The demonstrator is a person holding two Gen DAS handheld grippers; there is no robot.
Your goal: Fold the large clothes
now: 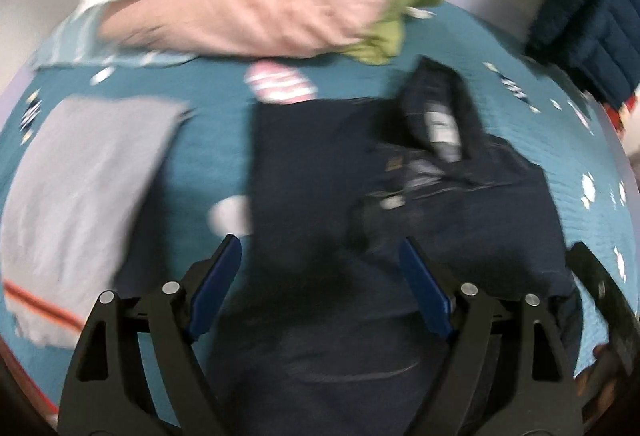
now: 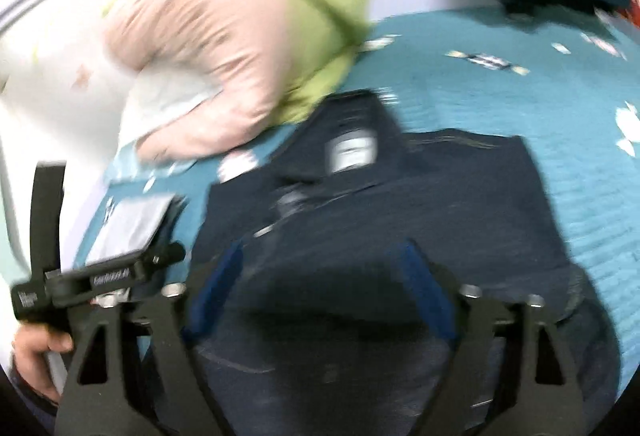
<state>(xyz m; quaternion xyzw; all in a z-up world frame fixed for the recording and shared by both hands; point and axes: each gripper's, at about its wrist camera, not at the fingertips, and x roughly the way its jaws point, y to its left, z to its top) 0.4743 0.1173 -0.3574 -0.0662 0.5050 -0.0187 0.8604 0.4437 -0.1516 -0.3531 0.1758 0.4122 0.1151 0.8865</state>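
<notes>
A dark navy garment [image 1: 320, 172] lies partly folded on a teal bedspread [image 1: 208, 148], its collar and white label [image 1: 442, 128] turned up at the far right. My left gripper [image 1: 320, 256] is open and empty, jaws wide, just above the garment's near part. In the right wrist view the same navy garment [image 2: 400, 204] fills the middle, label [image 2: 352, 152] at its far edge. My right gripper [image 2: 324, 268] is open and empty above it. Both views are motion-blurred.
A folded grey garment [image 1: 88, 188] lies at the left on the bed; it also shows in the right wrist view [image 2: 128, 224]. A pink and green pile [image 1: 280, 4] sits at the far side. A dark teal quilted jacket [image 1: 592, 28] is at the far right.
</notes>
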